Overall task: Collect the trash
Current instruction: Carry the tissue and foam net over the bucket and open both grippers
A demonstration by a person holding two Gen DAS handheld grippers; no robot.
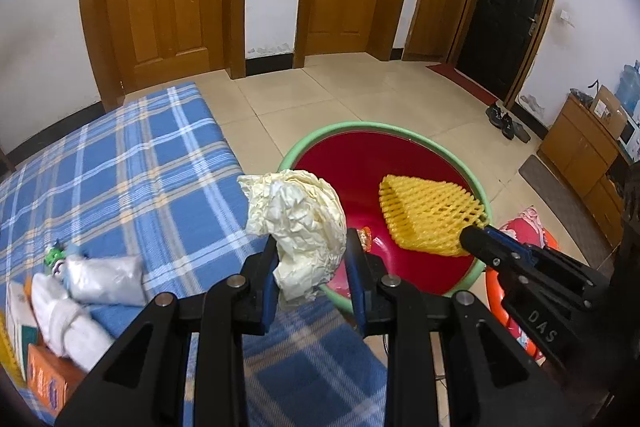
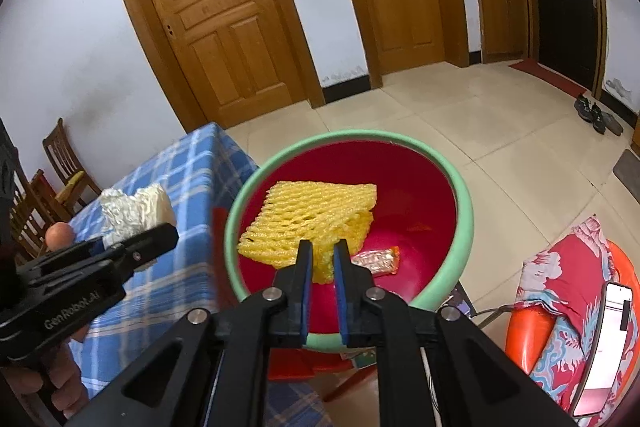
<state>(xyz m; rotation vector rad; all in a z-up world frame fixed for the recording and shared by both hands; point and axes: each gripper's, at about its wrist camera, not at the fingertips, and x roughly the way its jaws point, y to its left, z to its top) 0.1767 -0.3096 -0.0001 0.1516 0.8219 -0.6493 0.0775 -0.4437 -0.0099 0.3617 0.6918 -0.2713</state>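
Yellow foam net (image 2: pixel 308 223) is hanging clamped in the right gripper (image 2: pixel 322 259) over the red basin (image 2: pixel 466 211). Crumpled cream paper (image 1: pixel 298 227) is sitting pinched in the left gripper (image 1: pixel 312 247) above the basin's near rim, beside the blue checked tablecloth (image 1: pixel 120 167).

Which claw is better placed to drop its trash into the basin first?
Right. The right claw already holds the yellow foam net over the red, green-rimmed basin; the left claw with the crumpled cream paper looks nearer the rim.
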